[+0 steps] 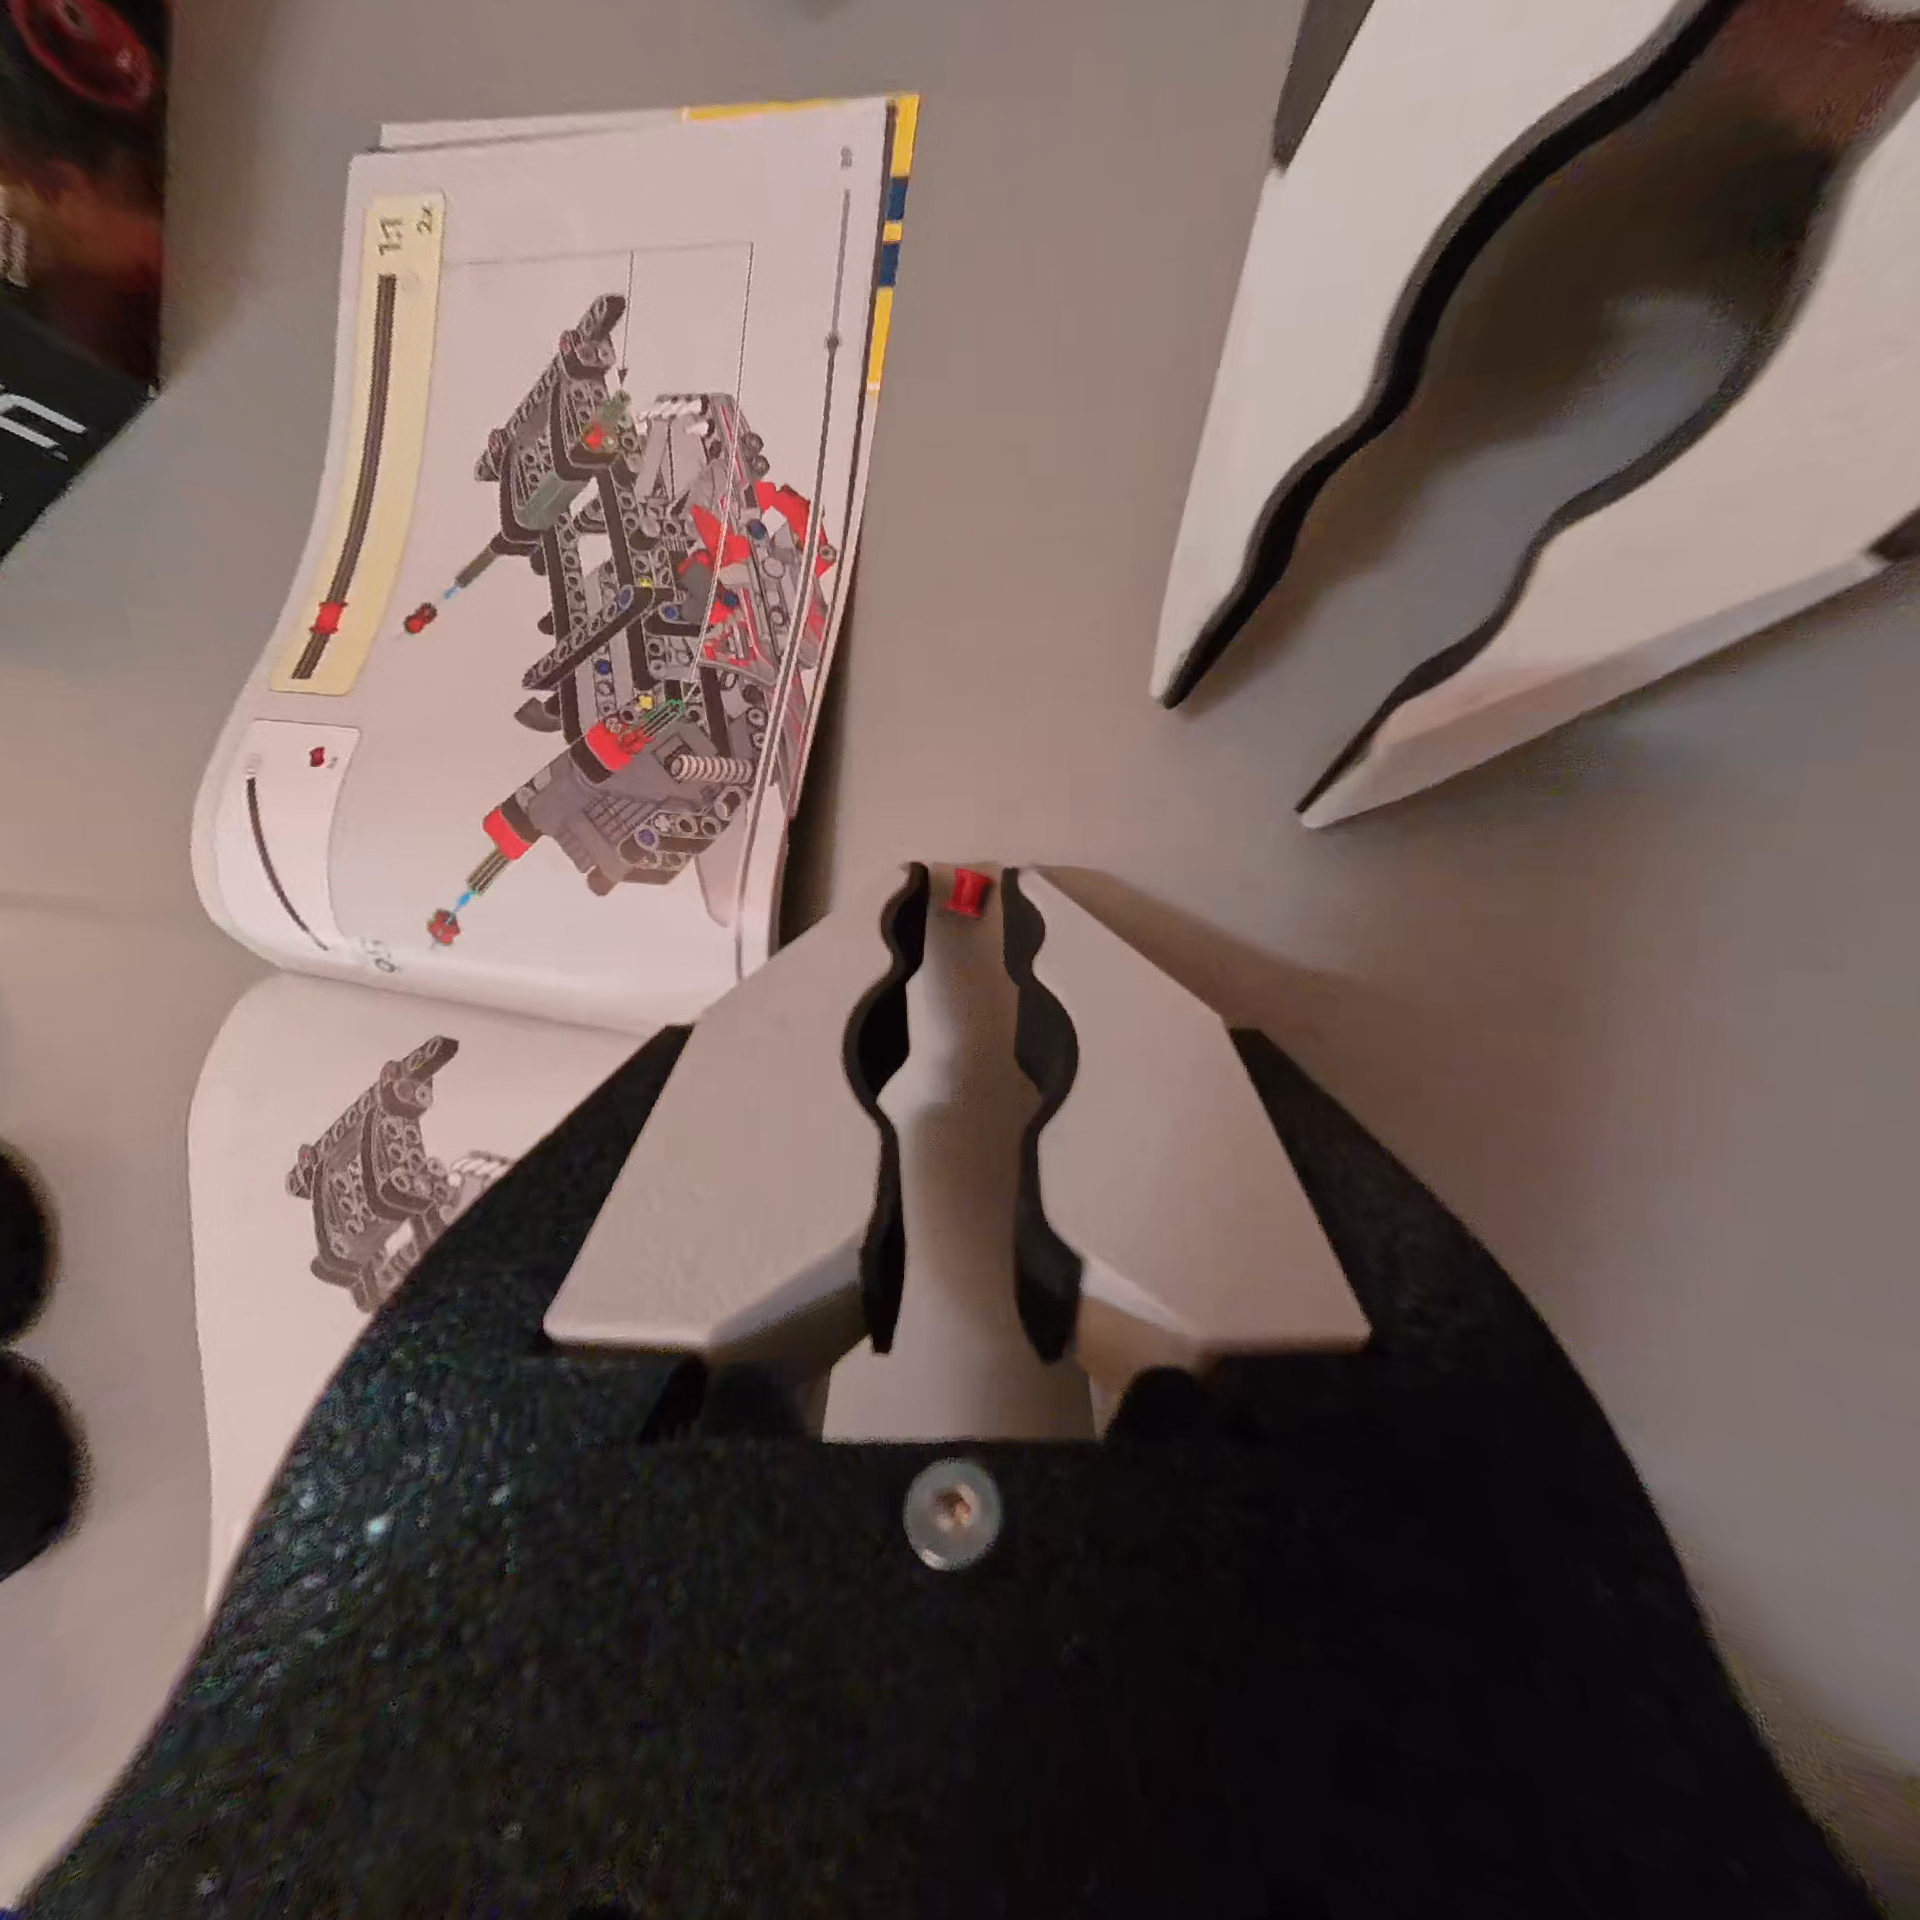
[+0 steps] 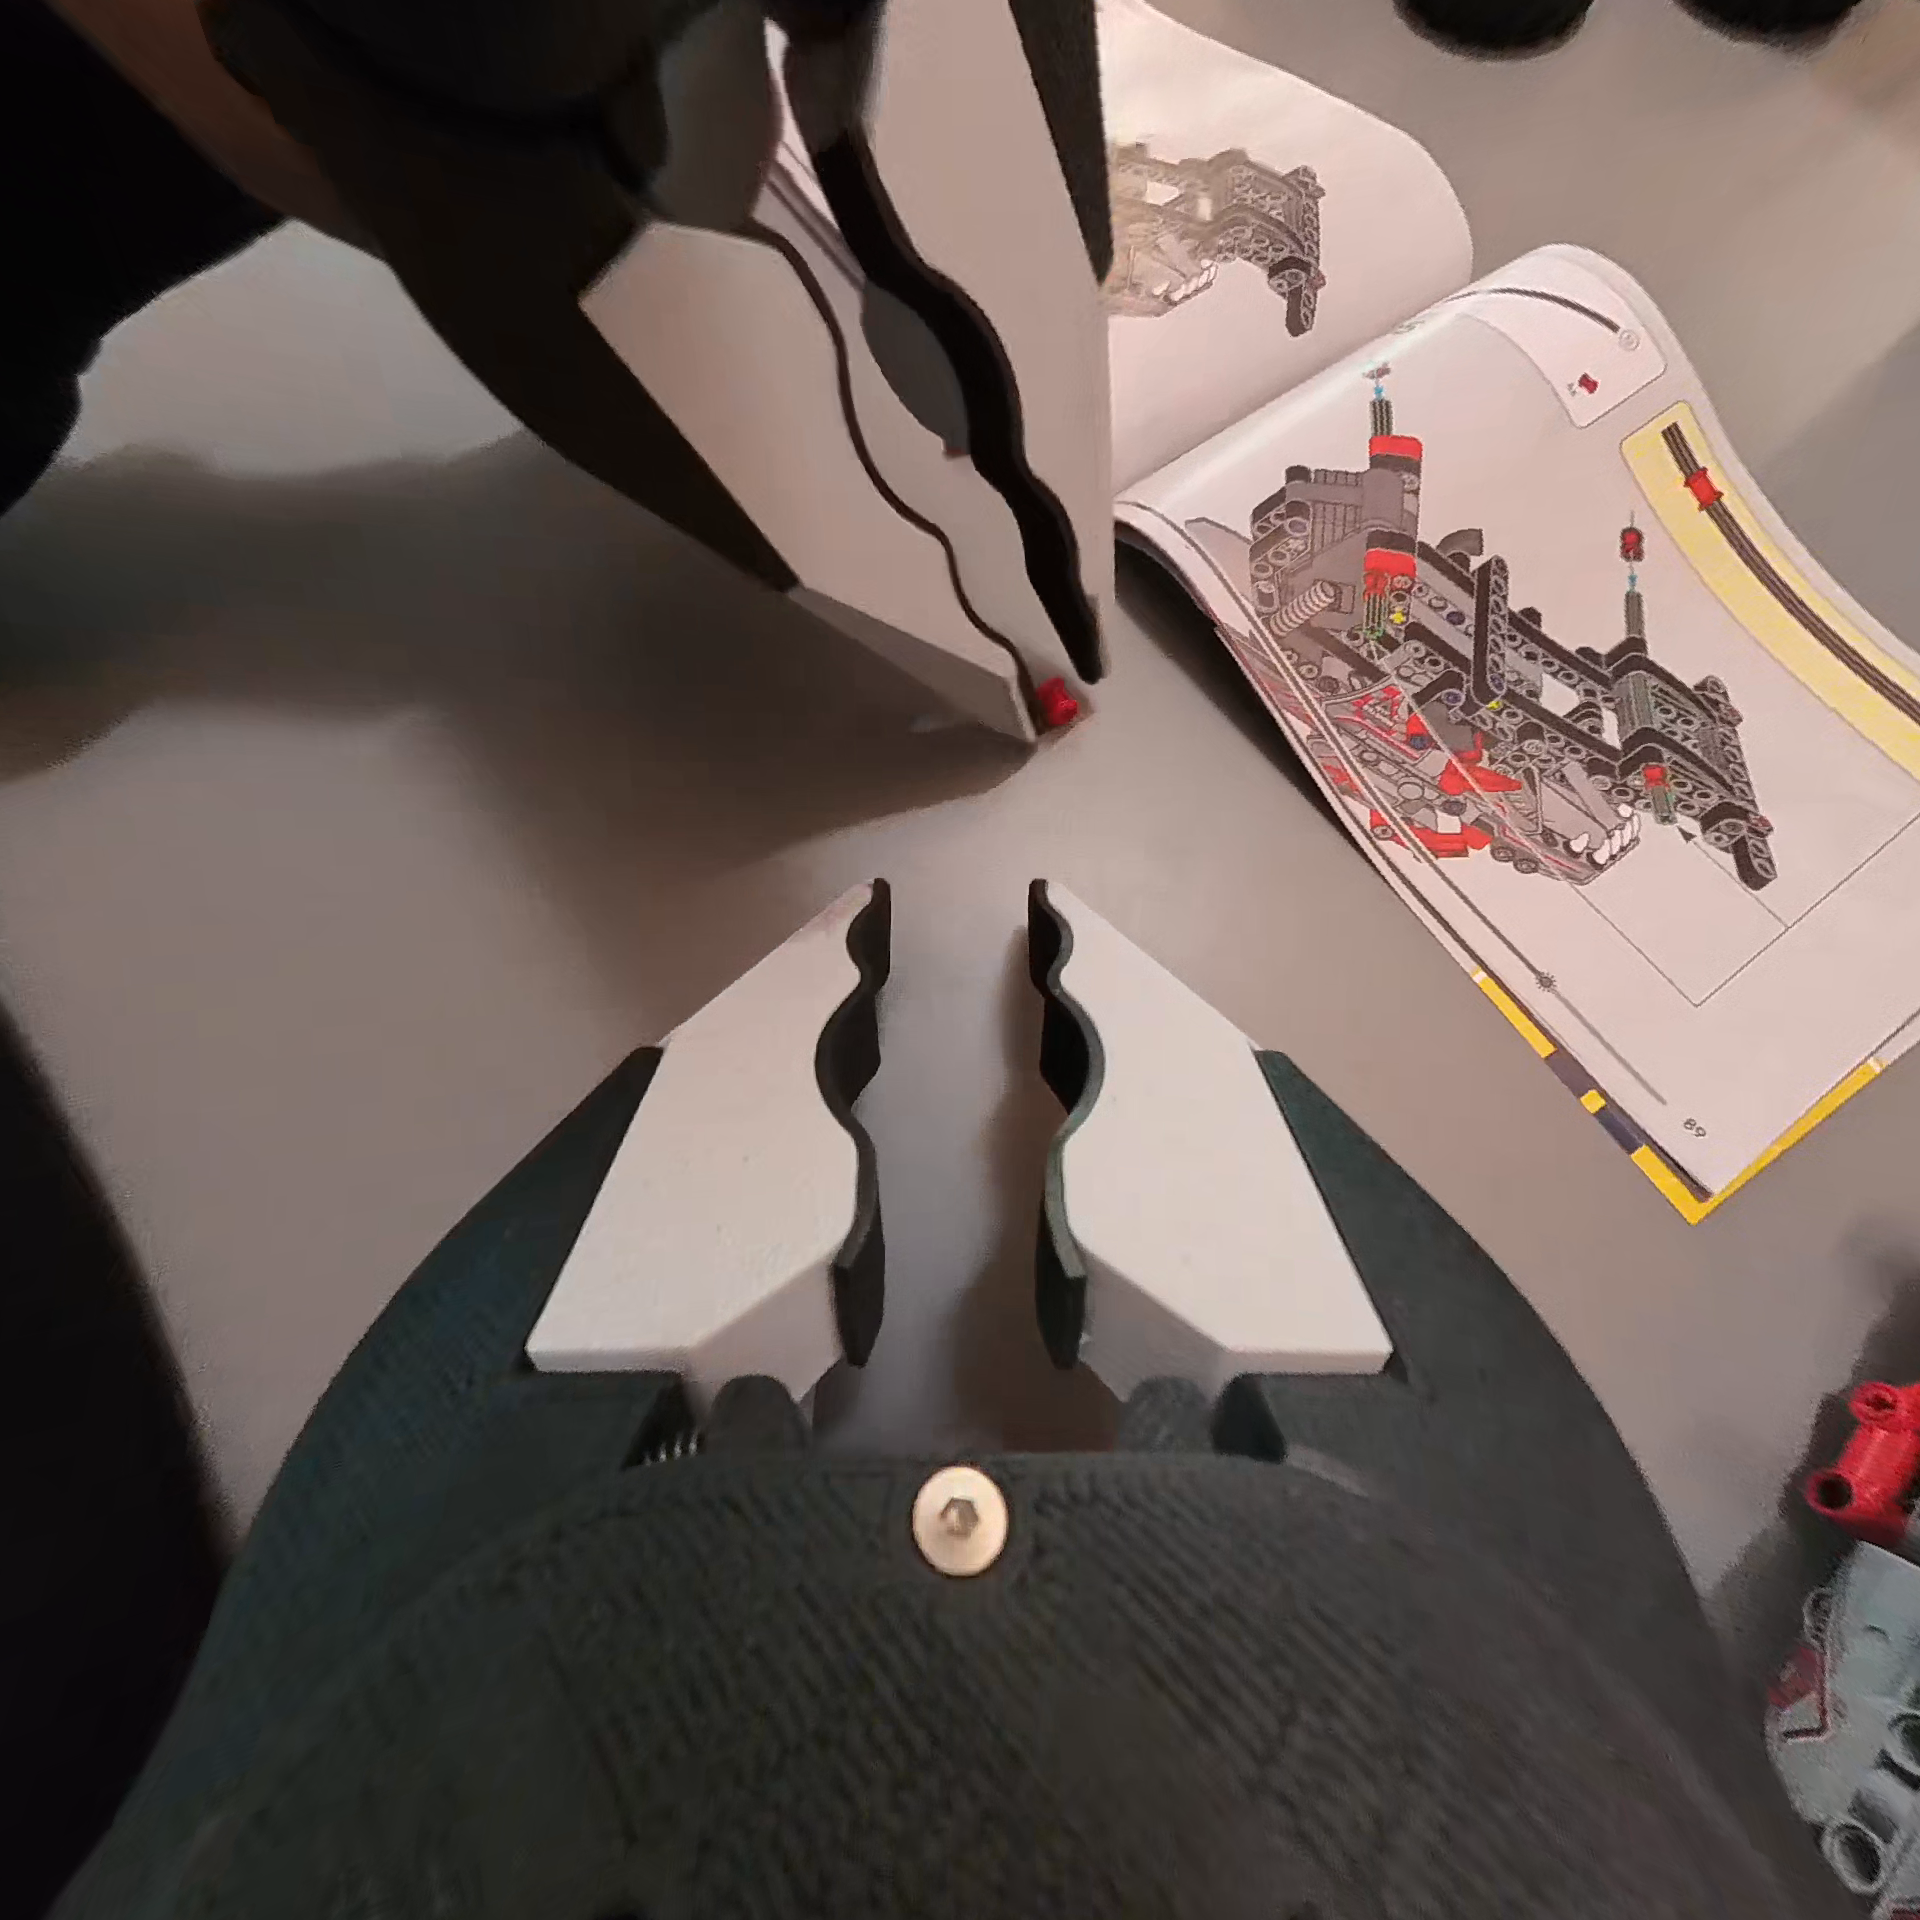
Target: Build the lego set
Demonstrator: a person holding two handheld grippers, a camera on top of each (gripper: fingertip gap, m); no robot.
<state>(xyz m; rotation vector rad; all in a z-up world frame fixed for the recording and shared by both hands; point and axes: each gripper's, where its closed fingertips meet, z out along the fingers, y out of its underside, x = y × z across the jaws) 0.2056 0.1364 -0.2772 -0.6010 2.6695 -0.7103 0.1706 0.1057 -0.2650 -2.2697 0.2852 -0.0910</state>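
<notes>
Red and tiny, the lego piece sits right down on the grey table, caught between the very tips of the left gripper. From the left wrist view the fingers stand narrow, with a slim gap on either side of the piece, so I cannot tell whether they are pinching it or only bracketing it. From the right wrist view that same piece shows at the tip of the left gripper, which comes down steeply from the top of the picture with its tips at the table. Facing it, a little apart, is the right gripper, jaws partly spread and nothing between them but bare table. In the left wrist view the right gripper shows at the upper right, its tips well apart. Just beside the left gripper lies the open instruction booklet, pages curling, showing a drawing of a grey, black and red model; from the right wrist view the booklet spreads off to the right. Farther out, at the lower right edge of that view, a red part and a blurred grey part lie on the table. A dark box sits at the far left of the left wrist view.
</notes>
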